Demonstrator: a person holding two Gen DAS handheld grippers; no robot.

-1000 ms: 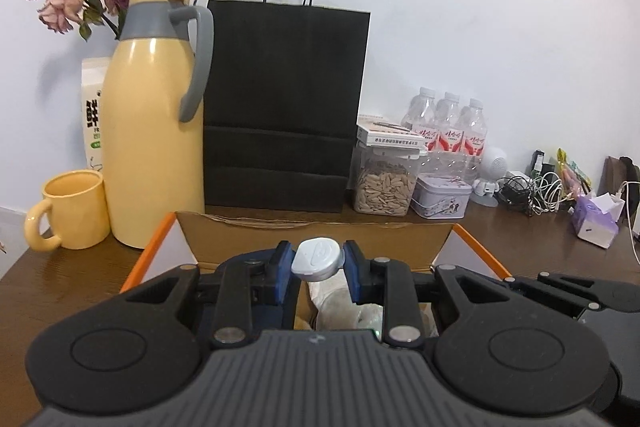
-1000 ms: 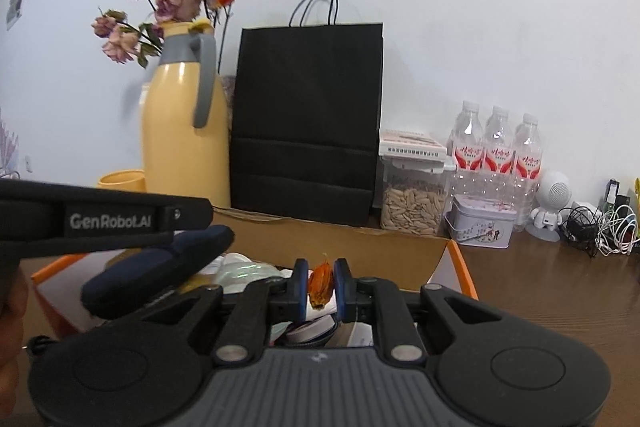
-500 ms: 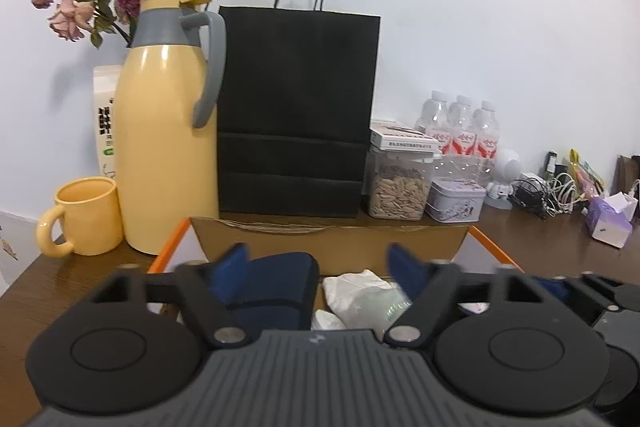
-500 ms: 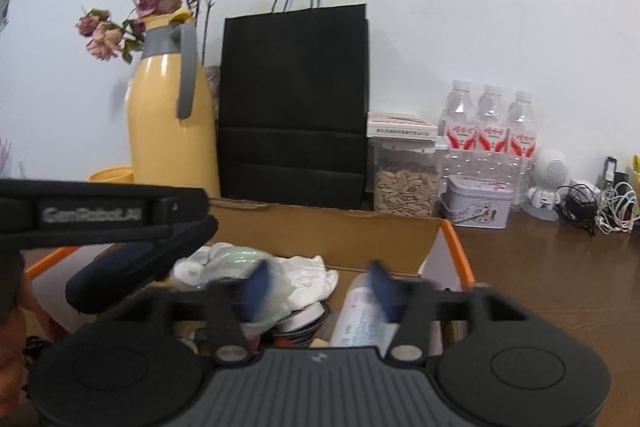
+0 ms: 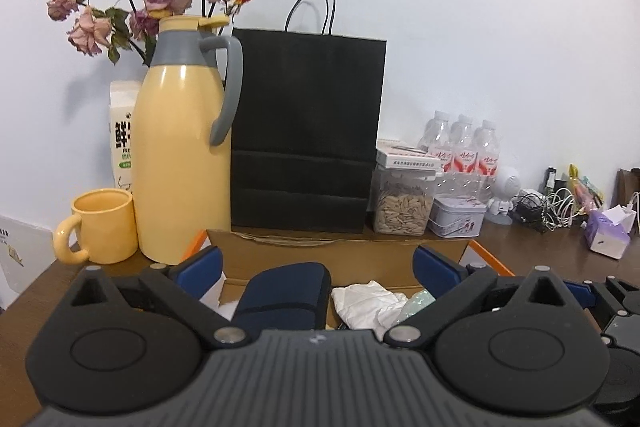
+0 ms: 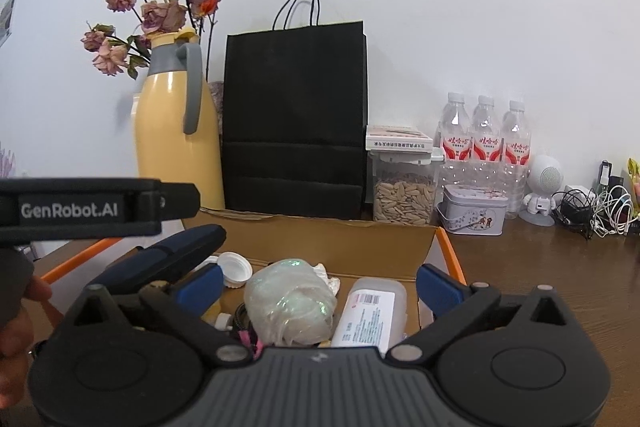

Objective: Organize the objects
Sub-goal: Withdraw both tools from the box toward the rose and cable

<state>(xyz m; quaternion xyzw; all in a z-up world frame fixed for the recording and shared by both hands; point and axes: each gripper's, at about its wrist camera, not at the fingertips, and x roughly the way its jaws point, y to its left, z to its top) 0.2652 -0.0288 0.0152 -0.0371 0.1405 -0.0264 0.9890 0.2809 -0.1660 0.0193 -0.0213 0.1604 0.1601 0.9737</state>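
An open cardboard box (image 5: pixel 344 255) with orange flaps lies just ahead of both grippers. It holds a dark blue case (image 5: pixel 284 291), crumpled white tissue (image 5: pixel 368 303), a shiny plastic bundle (image 6: pixel 290 299), a white labelled bottle (image 6: pixel 370 311) and a white cap (image 6: pixel 236 267). Over the box's near side, my left gripper (image 5: pixel 318 267) has its jaws opening wide with nothing between the pads. My right gripper (image 6: pixel 319 287) hovers above the bundle and bottle, jaws likewise opening and empty. The left gripper's body (image 6: pixel 80 211) shows at the left of the right wrist view.
Behind the box stand a yellow jug (image 5: pixel 180 163) with dried roses, a yellow mug (image 5: pixel 102 227), a black paper bag (image 5: pixel 308 131), a seed jar (image 5: pixel 402 207), a small tin (image 5: pixel 460 221) and three water bottles (image 5: pixel 464 151). Cables (image 6: pixel 592 207) and a tissue pack (image 5: pixel 608 231) lie at the right.
Both grippers went from shut to wide open. The left let go of a white cap, the right of a small orange-brown piece. Both things dropped out of the jaws.
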